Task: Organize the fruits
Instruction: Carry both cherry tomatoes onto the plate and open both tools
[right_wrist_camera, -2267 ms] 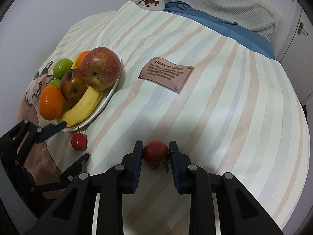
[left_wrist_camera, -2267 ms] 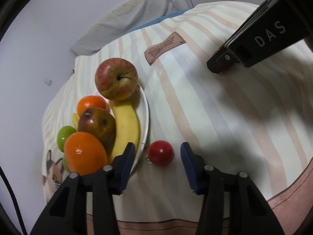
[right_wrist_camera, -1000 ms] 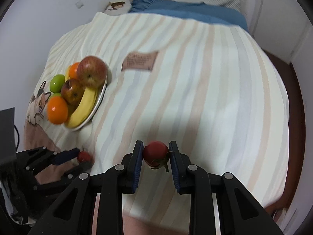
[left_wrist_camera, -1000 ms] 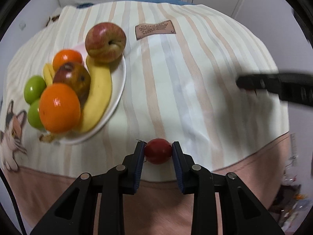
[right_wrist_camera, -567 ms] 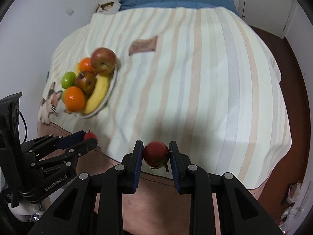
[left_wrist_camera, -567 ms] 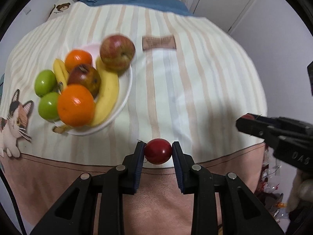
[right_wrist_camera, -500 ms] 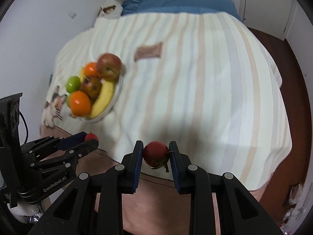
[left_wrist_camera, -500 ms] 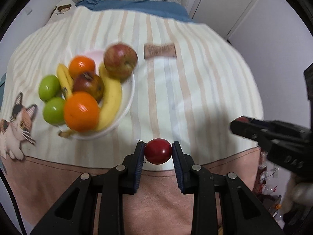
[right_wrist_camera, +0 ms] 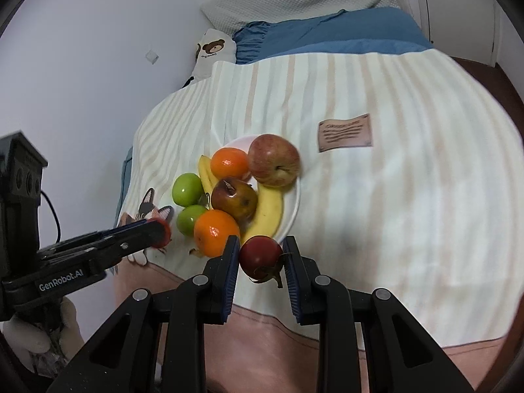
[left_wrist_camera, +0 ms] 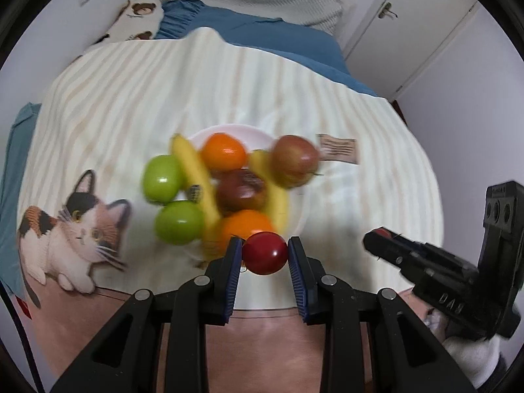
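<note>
Left tool (left_wrist_camera: pixel 264 252): closed on a small red fruit (left_wrist_camera: pixel 264 252), low centre of the left wrist view.
Right tool (right_wrist_camera: pixel 261 256): closed on a darker red fruit with stem (right_wrist_camera: pixel 260 257), low centre of the right wrist view.
Key relation: the white plate (right_wrist_camera: pixel 294 203) is seen just above both tools; which tool is nearer cannot be told.
Plate contents: a red apple (right_wrist_camera: pixel 274 159), two oranges, bananas and a brown fruit, piled; two green fruits at its left edge.
Support: striped bed cover (right_wrist_camera: pixel 409 196).
</note>
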A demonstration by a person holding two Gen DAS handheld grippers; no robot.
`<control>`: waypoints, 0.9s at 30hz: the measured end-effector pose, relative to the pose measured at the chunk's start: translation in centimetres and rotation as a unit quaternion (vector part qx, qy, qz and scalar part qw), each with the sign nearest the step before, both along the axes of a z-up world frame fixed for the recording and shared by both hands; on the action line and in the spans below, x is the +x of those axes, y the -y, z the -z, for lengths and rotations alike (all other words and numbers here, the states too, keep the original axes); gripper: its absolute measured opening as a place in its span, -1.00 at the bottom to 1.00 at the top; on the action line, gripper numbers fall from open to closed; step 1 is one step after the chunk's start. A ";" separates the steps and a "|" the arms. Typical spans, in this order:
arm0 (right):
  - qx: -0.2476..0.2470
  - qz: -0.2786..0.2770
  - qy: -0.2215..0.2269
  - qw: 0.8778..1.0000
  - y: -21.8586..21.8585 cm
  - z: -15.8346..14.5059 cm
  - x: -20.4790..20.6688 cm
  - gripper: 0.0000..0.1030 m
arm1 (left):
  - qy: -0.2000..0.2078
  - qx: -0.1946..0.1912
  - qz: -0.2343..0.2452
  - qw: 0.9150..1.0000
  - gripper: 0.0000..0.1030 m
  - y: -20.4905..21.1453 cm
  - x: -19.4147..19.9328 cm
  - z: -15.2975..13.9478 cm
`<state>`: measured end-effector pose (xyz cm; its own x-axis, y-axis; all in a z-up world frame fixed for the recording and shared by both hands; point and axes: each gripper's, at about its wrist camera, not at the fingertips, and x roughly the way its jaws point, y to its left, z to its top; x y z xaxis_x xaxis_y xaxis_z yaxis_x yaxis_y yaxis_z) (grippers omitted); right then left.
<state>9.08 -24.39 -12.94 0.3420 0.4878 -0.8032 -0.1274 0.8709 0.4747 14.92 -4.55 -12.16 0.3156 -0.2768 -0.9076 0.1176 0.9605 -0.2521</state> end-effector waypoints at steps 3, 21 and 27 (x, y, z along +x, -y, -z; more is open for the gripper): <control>0.002 -0.005 -0.002 1.000 -1.2 1.8 0.5 -0.44 | 0.011 0.014 0.004 1.000 -0.49 -1.4 -0.9 2.1; -0.084 -0.079 0.050 0.992 -5.1 7.7 4.0 -0.44 | 0.139 0.064 0.033 0.988 -0.48 -1.1 -3.8 7.9; -0.092 -0.088 0.048 0.991 -5.7 8.7 4.5 -0.44 | 0.155 0.071 0.033 0.985 -0.48 -1.8 -3.8 8.3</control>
